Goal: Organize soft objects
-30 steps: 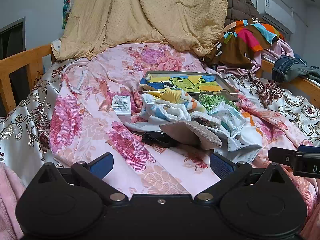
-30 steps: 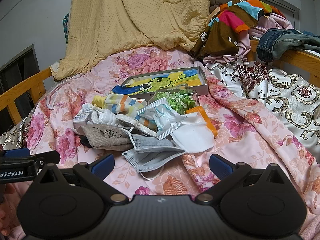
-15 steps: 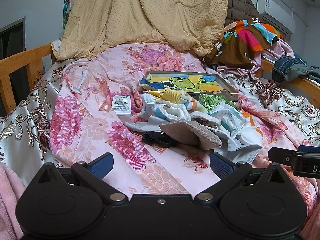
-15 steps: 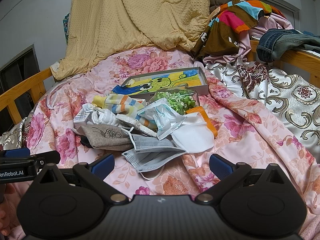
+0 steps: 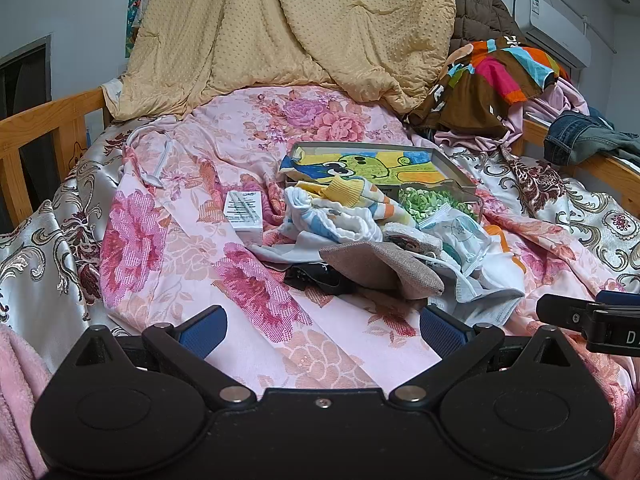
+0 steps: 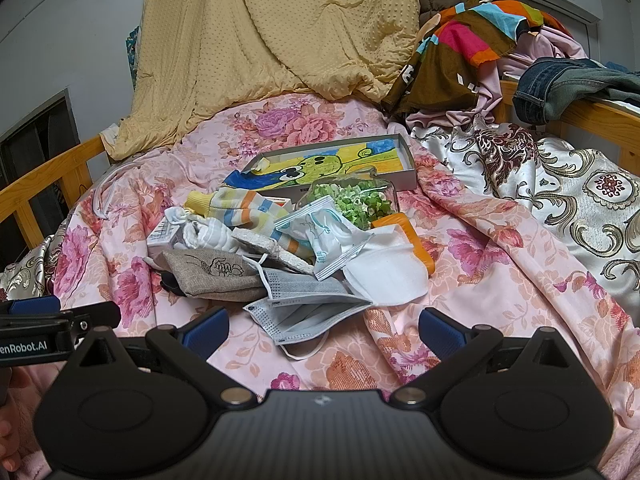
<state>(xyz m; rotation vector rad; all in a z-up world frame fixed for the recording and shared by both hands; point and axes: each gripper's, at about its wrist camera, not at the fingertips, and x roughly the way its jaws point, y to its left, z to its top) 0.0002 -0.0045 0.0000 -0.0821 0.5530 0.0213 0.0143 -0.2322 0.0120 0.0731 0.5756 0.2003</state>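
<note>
Right wrist view: a heap of soft objects, grey face masks (image 6: 308, 308) nearest, lies on the floral bedsheet (image 6: 460, 240) ahead of both grippers. Right gripper (image 6: 323, 330) and left gripper (image 5: 322, 330) hover empty, fingers spread apart.

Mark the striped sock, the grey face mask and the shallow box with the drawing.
striped sock (image 6: 240, 210), right wrist view, mid-leg stripes
grey face mask (image 6: 308, 312), right wrist view, pleated centre
shallow box (image 6: 406, 152), right wrist view, right wall

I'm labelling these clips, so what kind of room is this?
Most likely a bedroom: a wooden bed rail, a floral sheet, a tan quilt heaped behind.
</note>
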